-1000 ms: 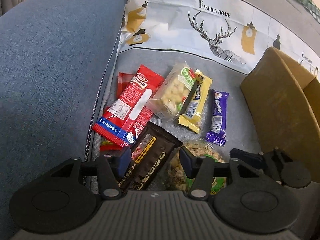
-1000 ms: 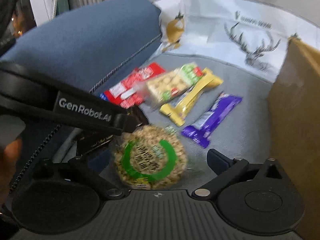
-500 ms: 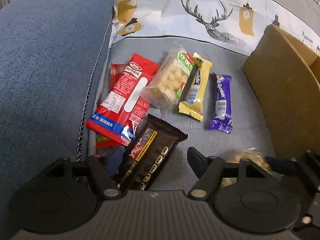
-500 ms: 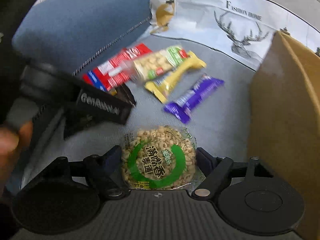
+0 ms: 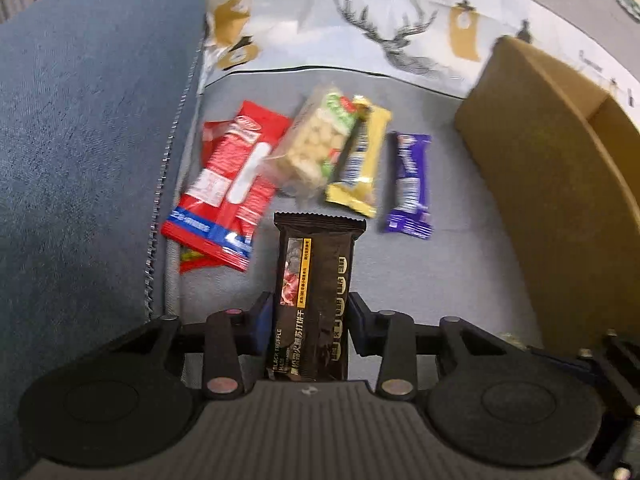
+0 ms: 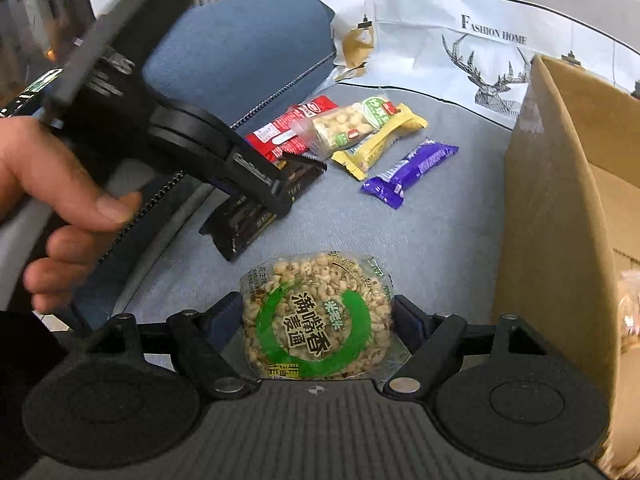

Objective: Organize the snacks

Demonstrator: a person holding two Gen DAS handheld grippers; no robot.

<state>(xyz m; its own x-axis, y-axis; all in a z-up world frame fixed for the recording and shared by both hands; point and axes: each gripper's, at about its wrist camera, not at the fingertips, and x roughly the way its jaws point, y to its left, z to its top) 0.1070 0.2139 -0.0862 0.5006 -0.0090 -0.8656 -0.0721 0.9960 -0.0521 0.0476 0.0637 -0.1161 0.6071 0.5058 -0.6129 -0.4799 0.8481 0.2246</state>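
My left gripper (image 5: pixel 310 322) is shut on a dark brown cracker bar (image 5: pixel 316 280), lifted a little off the grey sofa seat (image 5: pixel 460 264); both show in the right wrist view (image 6: pixel 256 200). My right gripper (image 6: pixel 318 320) is shut on a round puffed-grain cake with a green ring label (image 6: pixel 316 316), held beside the open cardboard box (image 6: pixel 560 208). On the seat lie a red pack (image 5: pixel 232 176), a clear bag of pale snacks (image 5: pixel 316 144), a yellow bar (image 5: pixel 356 168) and a purple bar (image 5: pixel 410 184).
A blue sofa arm (image 5: pixel 80 128) rises at the left. A white deer-print cloth (image 5: pixel 400 28) covers the backrest. The cardboard box (image 5: pixel 560 168) stands at the right of the seat with another pale snack inside (image 6: pixel 628 320).
My left gripper closed on the dark bar and raised it, turning it straight. My right gripper carried the grain cake up and right, next to the box.
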